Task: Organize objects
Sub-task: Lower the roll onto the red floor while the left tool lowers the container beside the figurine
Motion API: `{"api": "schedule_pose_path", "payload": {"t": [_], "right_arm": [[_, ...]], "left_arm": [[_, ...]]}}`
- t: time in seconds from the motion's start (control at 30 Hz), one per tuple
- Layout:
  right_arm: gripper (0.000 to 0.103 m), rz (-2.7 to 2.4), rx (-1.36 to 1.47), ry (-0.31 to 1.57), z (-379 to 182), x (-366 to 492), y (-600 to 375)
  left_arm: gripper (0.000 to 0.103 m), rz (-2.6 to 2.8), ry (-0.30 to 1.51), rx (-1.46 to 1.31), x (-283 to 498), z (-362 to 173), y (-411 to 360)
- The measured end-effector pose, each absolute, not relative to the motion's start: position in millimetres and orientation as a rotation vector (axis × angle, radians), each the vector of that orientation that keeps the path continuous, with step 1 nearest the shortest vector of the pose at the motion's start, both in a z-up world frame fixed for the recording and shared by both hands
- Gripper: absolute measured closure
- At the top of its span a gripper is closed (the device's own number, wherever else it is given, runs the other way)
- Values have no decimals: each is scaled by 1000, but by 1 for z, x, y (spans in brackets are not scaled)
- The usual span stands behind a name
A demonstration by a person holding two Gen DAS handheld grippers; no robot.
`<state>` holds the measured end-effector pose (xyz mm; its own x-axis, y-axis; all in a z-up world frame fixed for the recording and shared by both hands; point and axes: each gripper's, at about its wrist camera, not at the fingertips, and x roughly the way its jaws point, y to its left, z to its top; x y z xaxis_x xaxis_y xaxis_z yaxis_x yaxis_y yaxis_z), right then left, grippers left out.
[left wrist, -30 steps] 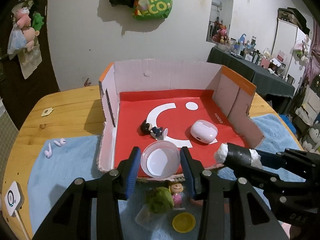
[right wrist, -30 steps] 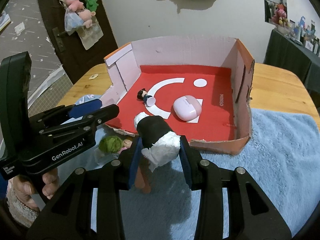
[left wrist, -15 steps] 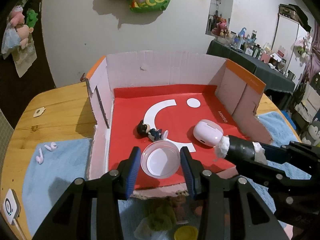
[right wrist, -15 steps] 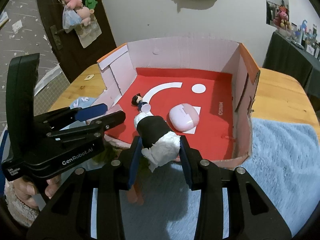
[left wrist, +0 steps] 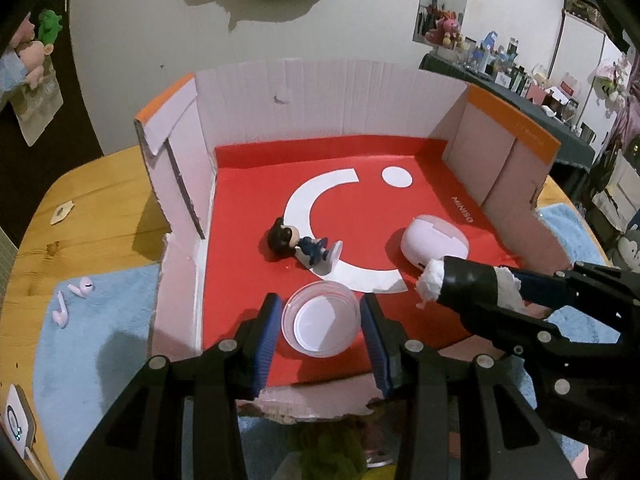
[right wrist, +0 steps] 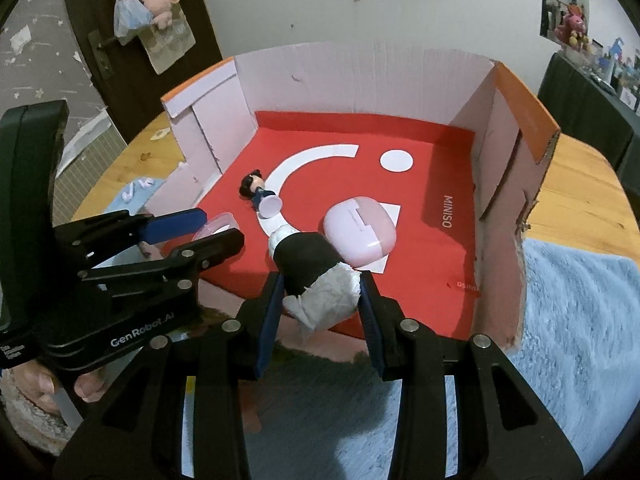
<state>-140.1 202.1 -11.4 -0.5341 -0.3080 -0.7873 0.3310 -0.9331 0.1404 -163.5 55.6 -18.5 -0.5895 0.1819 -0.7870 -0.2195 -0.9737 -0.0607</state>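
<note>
An open cardboard box [left wrist: 352,92] with a red floor sits on the table. Inside lie a small dark-haired figurine [left wrist: 300,244] and a pink earbud case [left wrist: 434,242]. My left gripper [left wrist: 320,324] is shut on a clear round dish [left wrist: 320,322], held over the box's front part. My right gripper [right wrist: 318,300] is shut on a black-and-white paper-wrapped bundle [right wrist: 316,276], held over the front edge of the box beside the case [right wrist: 358,234]. The right gripper also shows in the left wrist view [left wrist: 516,292], the left one in the right wrist view [right wrist: 200,228].
Two pink earbuds [left wrist: 74,296] lie on a blue towel [left wrist: 92,344] left of the box. A green fuzzy toy [left wrist: 324,448] lies below the box's torn front edge. A small white device [left wrist: 16,420] sits at the table's left edge.
Both grippers have moved forward with their loads, from in front of the box to over its front edge. The box's contents have not moved.
</note>
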Motion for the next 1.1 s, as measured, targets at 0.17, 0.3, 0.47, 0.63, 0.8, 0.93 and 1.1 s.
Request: {"api": "schedule_pose_path", "payload": {"t": [0.17, 0.3, 0.47, 0.63, 0.8, 0.93, 1.1], "right_arm": [[67, -2457, 1303, 72, -18, -148, 200], [68, -2445, 1315, 85, -22, -153, 199], [68, -2457, 1323, 112, -21, -158, 198], [69, -2462, 1341, 112, -25, -166, 202], [69, -2489, 1346, 87, -29, -176, 209], [70, -2507, 1334, 84, -28, -179, 210], [70, -2496, 1329, 82, -30, -181, 206]], "left_arm": [[60, 2599, 82, -1316, -169, -24, 58], [60, 2595, 95, -1323, -173, -23, 60], [60, 2597, 94, -1332, -179, -23, 60], [60, 2603, 101, -1337, -187, -25, 60], [60, 2608, 72, -1337, -195, -27, 60], [60, 2619, 56, -1329, -201, -28, 60], [60, 2635, 41, -1314, -205, -29, 60]]}}
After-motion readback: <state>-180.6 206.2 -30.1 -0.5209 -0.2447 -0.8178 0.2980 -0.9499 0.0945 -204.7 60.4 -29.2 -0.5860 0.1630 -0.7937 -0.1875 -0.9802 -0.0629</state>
